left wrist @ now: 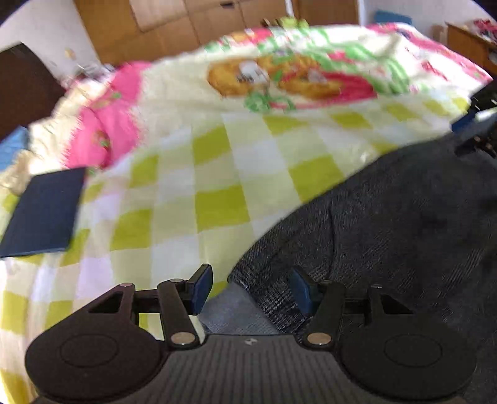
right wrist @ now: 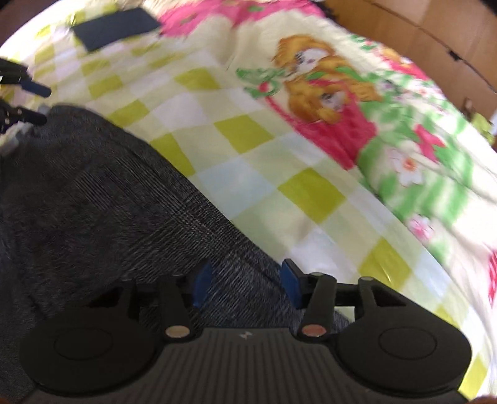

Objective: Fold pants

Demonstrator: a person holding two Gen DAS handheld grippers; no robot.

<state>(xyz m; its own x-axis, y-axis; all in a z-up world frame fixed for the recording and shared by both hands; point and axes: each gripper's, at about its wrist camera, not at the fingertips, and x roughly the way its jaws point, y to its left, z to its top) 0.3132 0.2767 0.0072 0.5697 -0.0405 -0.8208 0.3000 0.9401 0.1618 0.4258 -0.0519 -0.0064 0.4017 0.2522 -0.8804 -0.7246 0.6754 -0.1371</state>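
Dark grey pants (left wrist: 388, 223) lie on a yellow-green checked blanket, filling the lower right of the left wrist view and the lower left of the right wrist view (right wrist: 102, 199). My left gripper (left wrist: 250, 290) is open, its blue pads either side of a corner edge of the pants. My right gripper (right wrist: 247, 284) is open too, with the pants' edge lying between its pads. Each gripper shows in the other's view: the right one at the far right edge (left wrist: 478, 124), the left one at the far left edge (right wrist: 21, 99). Both views are blurred.
The blanket (left wrist: 217, 174) has a cartoon girl print and pink border further back. A dark blue flat square object (left wrist: 43, 211) lies on it to the left, also in the right wrist view (right wrist: 115, 28). Wooden cabinets (left wrist: 192, 25) stand behind the bed.
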